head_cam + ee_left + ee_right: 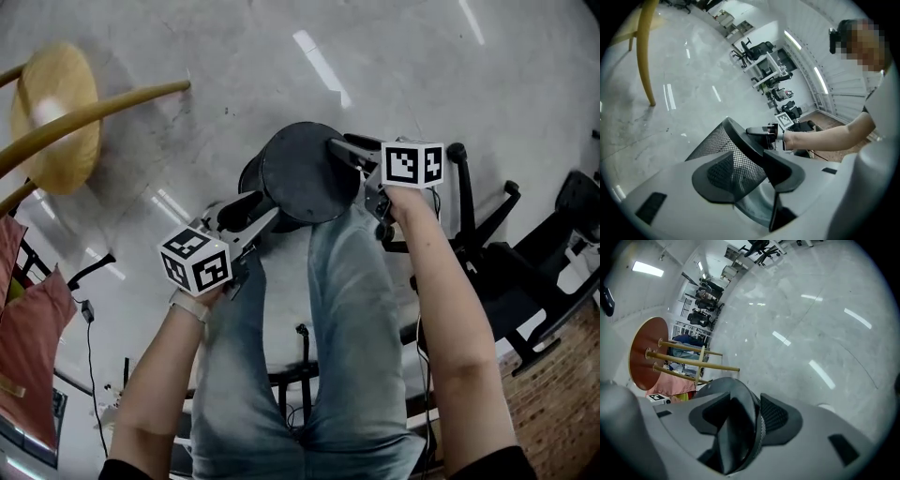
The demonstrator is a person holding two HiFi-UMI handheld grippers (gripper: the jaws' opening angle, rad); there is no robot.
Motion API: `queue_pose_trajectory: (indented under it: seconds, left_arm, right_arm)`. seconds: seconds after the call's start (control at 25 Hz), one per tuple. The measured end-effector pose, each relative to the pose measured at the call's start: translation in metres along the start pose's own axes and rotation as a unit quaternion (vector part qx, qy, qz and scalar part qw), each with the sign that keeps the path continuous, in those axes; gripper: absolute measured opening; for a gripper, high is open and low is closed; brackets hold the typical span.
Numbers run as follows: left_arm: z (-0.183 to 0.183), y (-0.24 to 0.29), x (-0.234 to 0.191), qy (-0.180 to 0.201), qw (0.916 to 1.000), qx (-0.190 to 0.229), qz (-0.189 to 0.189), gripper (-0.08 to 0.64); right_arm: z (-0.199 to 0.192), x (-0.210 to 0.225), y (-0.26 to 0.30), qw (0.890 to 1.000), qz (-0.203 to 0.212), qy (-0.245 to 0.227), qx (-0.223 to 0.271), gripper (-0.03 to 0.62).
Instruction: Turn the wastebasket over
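**Turning step, mid-air.** The wastebasket (305, 173) hangs just beyond the person's knees (337, 281), off the floor (422, 56). Its solid base faces up toward me and its mesh wall drops away underneath.

- **Left gripper** (746, 157), on the left of the knees: I have its jaws standing wide, astride the mesh wall. The wall crosses the gap between them, and I see no firm pinch on it.
- **Right gripper** (745, 399), on the right of the knees: its jaws are closed on the edge of the base, which fills the space between them. I judge this side to be carrying the load.

**Step in hand.** I judge the flip to be nearly done, since the base is already uppermost but nothing is set down yet.

**Next move.** It calls for a steady hold on the right while I level the open mouth. I then lower the wastebasket straight to the floor ahead of the knees before either side lets go.
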State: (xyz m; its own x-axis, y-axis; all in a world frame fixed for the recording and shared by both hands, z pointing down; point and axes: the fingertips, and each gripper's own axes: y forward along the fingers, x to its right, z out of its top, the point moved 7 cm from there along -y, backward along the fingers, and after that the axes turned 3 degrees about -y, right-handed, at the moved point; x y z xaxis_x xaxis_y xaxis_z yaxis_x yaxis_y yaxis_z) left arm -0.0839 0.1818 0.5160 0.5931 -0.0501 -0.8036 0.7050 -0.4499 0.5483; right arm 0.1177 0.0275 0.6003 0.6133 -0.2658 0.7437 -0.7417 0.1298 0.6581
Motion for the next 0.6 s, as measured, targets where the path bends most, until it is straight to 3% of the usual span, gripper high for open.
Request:
queue_pose_trajectory:
  seconds: [0.16,0.4,0.6]
  left_arm:
    - [0.007,0.009,0.002,0.017,0.9997,0.009,0.013,0.192]
    - [-0.015,0.025,-0.024,0.055,0.9923,-0.075,0.081,0.192]
    - [0.007,0.037,-0.042,0.066,0.9937,-0.032,0.085,0.164]
  right_arm:
    - [0.014,0.015,0.003,1.000,0.011,0.012,-0.001,0.204]
    - [0.033,0.034,0.012,1.000,-0.005,0.014,0.005,0.189]
    - [0.041,0.055,0.022,0.998,-0.029,0.037,0.030,0.186]
